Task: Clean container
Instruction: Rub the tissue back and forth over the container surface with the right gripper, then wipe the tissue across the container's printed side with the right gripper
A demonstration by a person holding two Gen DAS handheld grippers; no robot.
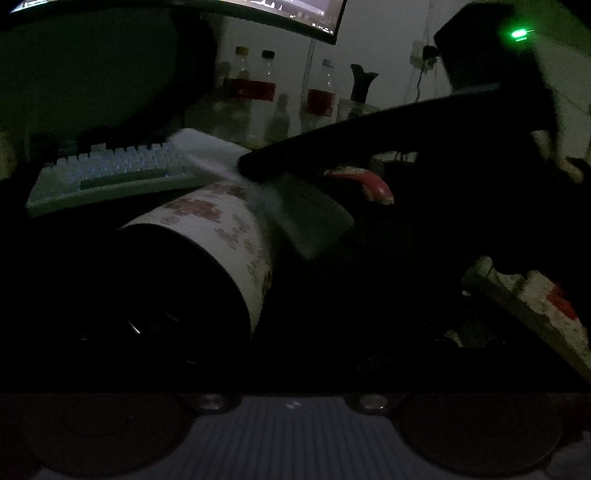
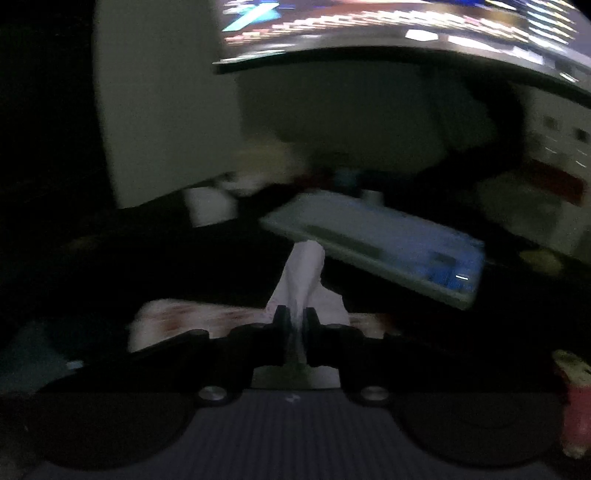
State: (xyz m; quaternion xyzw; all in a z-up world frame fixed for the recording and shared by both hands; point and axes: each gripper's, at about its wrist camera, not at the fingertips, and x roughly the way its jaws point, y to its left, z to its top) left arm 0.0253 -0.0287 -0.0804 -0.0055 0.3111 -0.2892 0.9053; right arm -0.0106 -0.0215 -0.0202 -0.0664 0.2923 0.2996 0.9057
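A: Dim desk. Largest first: monitor (image 2: 406, 33) overhead, keyboard (image 1: 110, 177) ahead and left of the left gripper. Then the container (image 1: 221, 236), a floral-printed cylinder lying tilted directly in front of the left gripper, dark mouth toward its camera.

B: Held by the left?

A: Probably, since it sits off the desk at an angle, but the left fingers are lost in shadow; I cannot tell whether they are closed or apart.

B: And the right gripper (image 2: 295, 319)?

A: Its jaws are pinched tight on a white tissue (image 2: 303, 273), which sticks out forward past the fingertips. The container (image 2: 192, 321) lies just beyond and below them. A pinch like that leaves loose paper free for wiping.

B: What does each view add?

A: Left view alone shows the right gripper (image 1: 251, 166) reaching over the container's wall, tissue at the contact. Right view alone shows the pinch, though blurred.
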